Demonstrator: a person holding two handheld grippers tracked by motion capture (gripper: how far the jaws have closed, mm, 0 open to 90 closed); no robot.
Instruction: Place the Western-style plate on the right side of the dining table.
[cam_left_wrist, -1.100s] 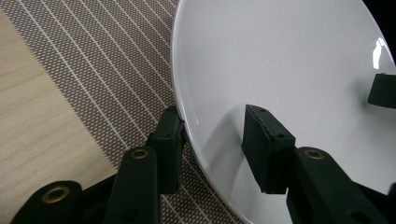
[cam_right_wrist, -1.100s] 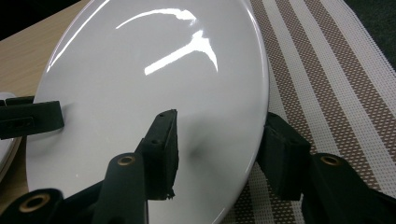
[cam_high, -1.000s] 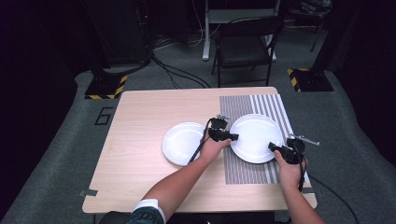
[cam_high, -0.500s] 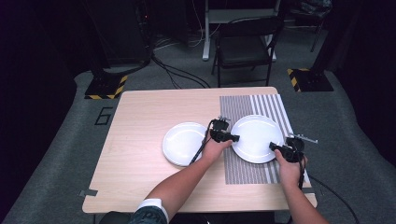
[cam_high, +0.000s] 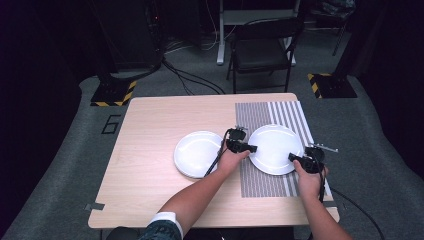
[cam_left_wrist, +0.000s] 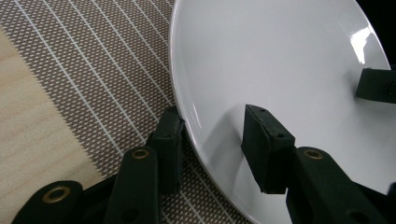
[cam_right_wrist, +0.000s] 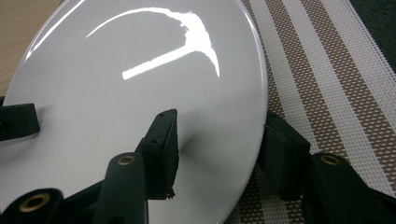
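A white plate (cam_high: 274, 149) lies on a brown-and-white striped placemat (cam_high: 265, 182) at the table's right. My left gripper (cam_high: 250, 148) holds its left rim, and my right gripper (cam_high: 294, 159) holds its near right rim. In the left gripper view the left gripper (cam_left_wrist: 212, 114) has one jaw under the edge of the plate (cam_left_wrist: 280, 56) and the other on its inner face. In the right gripper view the right gripper (cam_right_wrist: 222, 119) clamps the rim of the plate (cam_right_wrist: 140, 70) the same way. A second white plate (cam_high: 197, 153) rests on bare wood to the left.
The wooden table (cam_high: 150, 125) has bare room at its left and far side. A black folding chair (cam_high: 262, 52) stands beyond the far edge, with cables on the floor. The placemat (cam_right_wrist: 327, 70) reaches close to the table's right edge.
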